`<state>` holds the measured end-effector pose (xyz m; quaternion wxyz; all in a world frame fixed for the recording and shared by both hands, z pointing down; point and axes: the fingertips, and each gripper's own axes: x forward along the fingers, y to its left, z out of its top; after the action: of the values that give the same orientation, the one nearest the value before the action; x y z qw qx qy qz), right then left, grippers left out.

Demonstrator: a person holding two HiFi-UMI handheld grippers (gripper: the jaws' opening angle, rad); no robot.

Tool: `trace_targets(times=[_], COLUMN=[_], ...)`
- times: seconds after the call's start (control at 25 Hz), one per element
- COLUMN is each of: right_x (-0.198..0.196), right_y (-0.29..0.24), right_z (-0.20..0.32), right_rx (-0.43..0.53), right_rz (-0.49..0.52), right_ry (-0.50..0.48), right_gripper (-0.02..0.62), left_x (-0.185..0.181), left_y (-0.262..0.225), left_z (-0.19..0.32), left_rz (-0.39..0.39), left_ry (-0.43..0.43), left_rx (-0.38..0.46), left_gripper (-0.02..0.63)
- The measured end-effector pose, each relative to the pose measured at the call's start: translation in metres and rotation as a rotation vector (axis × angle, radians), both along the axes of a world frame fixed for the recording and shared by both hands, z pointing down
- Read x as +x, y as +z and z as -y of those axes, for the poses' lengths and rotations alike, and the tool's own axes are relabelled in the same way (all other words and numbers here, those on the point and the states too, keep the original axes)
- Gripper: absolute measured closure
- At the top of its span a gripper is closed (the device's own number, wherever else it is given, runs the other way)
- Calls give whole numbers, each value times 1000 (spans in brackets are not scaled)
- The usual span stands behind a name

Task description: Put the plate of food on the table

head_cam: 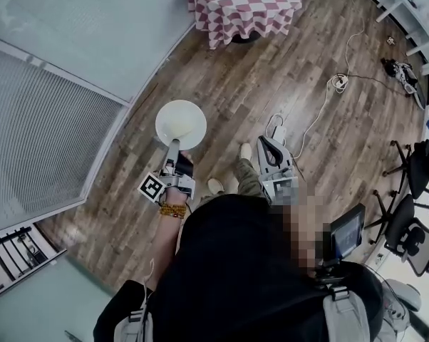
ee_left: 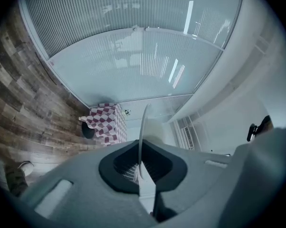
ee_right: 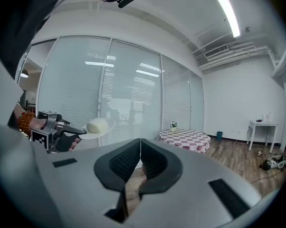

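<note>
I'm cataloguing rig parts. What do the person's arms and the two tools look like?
The left tool and right tool are light grey shells with dark ribbed pads. The left one carries a cube with black-and-white square markers. The person wears a black top and an orange bead bracelet on the left wrist.
</note>
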<state>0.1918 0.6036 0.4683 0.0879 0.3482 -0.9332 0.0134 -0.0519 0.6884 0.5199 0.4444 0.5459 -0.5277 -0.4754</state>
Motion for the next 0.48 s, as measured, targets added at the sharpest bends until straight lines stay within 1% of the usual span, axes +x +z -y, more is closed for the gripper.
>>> trace_targets(times=[0.48], right_x=[9], right_y=[5], right_z=[88], right_rx=[-28], right_rz=[35], right_ry=[-22], right_gripper=[584], left_x=[21], left_y=[-13], left_z=[79], left_rz=[28], left_ry=[-8], left_rx=[-10], left_gripper=[592])
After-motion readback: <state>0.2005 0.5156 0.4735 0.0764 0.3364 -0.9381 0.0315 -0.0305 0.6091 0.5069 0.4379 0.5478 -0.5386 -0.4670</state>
